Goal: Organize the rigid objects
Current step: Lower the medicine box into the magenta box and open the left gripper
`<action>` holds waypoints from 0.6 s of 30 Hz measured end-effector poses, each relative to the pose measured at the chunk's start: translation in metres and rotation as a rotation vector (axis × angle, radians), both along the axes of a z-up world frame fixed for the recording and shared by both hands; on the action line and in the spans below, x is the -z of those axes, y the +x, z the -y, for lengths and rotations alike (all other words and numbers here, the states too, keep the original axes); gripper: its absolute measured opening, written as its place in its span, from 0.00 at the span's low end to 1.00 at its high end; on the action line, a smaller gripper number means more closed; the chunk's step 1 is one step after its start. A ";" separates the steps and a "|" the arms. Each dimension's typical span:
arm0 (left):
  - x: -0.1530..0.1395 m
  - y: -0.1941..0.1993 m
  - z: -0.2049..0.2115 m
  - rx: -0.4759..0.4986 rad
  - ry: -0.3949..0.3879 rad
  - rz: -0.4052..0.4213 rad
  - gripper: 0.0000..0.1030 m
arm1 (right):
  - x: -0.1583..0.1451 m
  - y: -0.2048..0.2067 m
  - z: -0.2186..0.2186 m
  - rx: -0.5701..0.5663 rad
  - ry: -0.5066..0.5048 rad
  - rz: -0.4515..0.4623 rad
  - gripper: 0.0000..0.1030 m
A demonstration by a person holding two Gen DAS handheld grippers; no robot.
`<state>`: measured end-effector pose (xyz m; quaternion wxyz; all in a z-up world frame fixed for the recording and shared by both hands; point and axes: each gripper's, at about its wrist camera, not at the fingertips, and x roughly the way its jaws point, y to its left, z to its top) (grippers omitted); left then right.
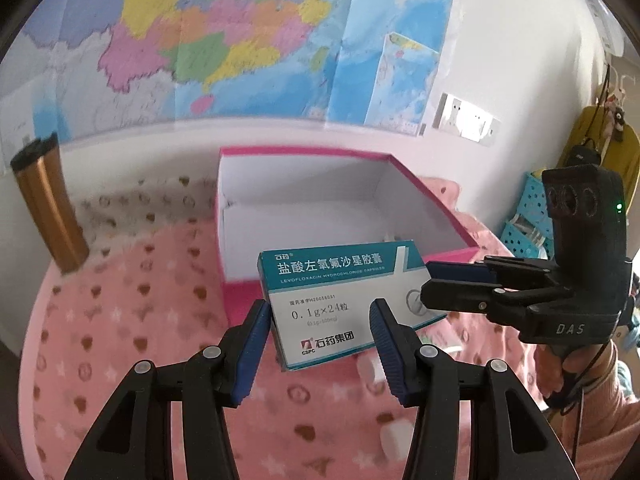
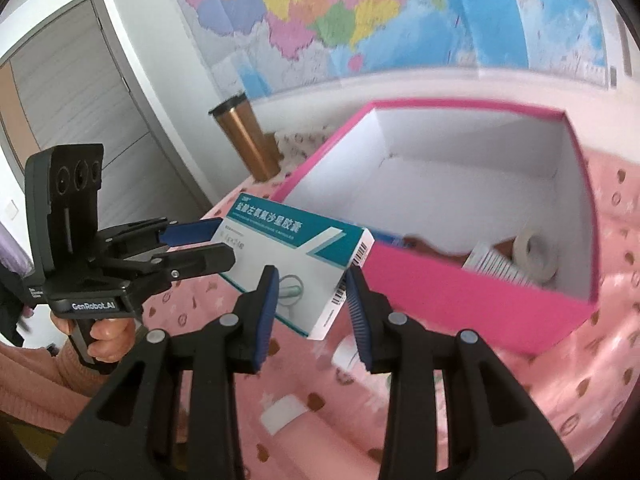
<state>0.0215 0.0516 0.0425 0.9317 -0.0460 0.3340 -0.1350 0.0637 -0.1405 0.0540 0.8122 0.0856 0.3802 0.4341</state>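
Fingers of left gripper (image 1: 318, 312) and right gripper (image 2: 310, 288) clasp opposite ends of a flat teal-and-white medicine box (image 1: 336, 292).

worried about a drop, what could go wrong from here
The teal-and-white cardboard medicine carton hangs tilted between the left gripper and right gripper; which one clamps it is unclear, so either opening might drop it onto the pink patterned cloth. It is close to the open pink cardboard box's near wall and might snag there.

Pink box (image 2: 472, 280) open-topped — tape roll (image 2: 534, 254) at near corner; medicine carton (image 2: 298, 262) before near wall.
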 end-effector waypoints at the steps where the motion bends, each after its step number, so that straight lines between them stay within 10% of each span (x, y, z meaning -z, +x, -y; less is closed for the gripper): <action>1: -0.002 0.004 0.001 -0.001 0.003 0.006 0.50 | -0.002 0.004 0.000 0.006 0.000 0.006 0.37; 18: 0.000 0.068 0.002 -0.072 0.093 -0.019 0.50 | 0.011 0.069 -0.015 0.043 -0.007 -0.042 0.37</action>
